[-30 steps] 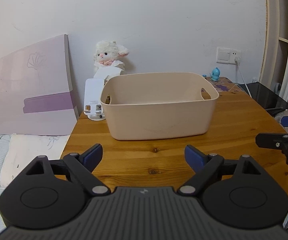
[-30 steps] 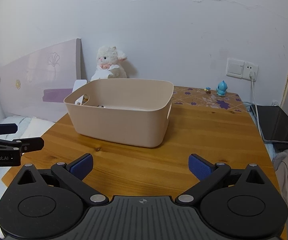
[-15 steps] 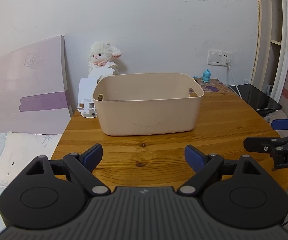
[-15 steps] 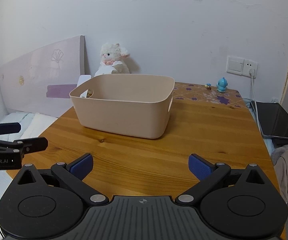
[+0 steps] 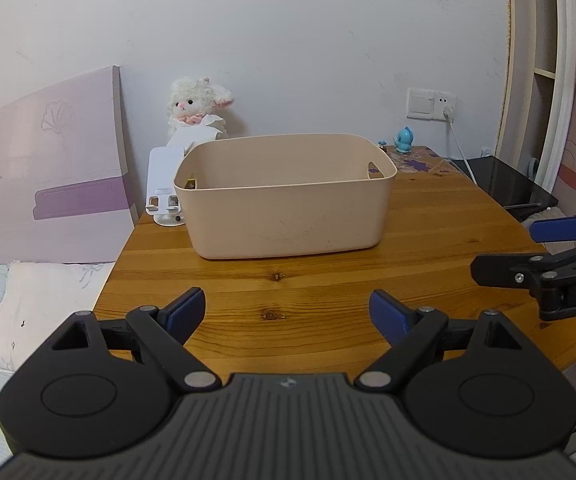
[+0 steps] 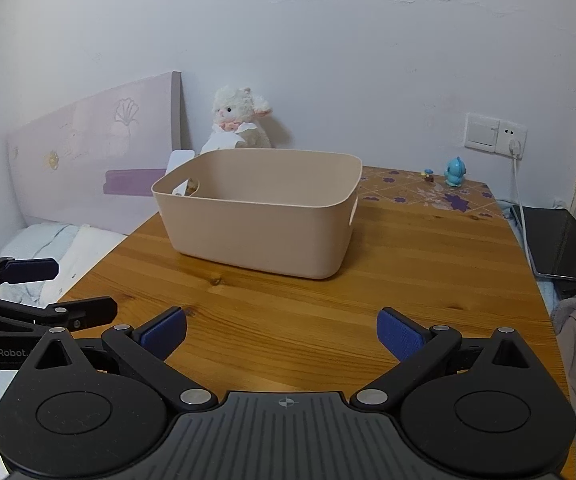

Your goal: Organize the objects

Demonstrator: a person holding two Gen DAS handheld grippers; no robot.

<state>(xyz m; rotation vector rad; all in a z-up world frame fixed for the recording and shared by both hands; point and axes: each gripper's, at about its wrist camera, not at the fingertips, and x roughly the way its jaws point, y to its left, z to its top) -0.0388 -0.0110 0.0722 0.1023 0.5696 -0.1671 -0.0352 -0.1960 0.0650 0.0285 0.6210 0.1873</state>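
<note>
A beige plastic bin [image 5: 288, 204] stands on the wooden table [image 5: 327, 288], also in the right wrist view [image 6: 260, 224]; its contents are mostly hidden by the wall. My left gripper [image 5: 287, 314] is open and empty, held back over the table's near edge. My right gripper [image 6: 282, 336] is open and empty at the near edge too. The right gripper's fingers [image 5: 555, 228] show at the right of the left wrist view, and the left gripper's fingers [image 6: 32, 270] at the left of the right wrist view.
A white plush lamb [image 5: 196, 112] sits against the wall behind the bin, with a white stand [image 5: 164, 188] beside it. A small blue figurine [image 6: 455, 172] stands at the back right. A dark tablet [image 6: 559, 240] lies off the right edge. A bed [image 5: 28, 300] lies left.
Both grippers have drawn back from the bin and the table, so the bin looks smaller and farther. Both stay open and empty.
</note>
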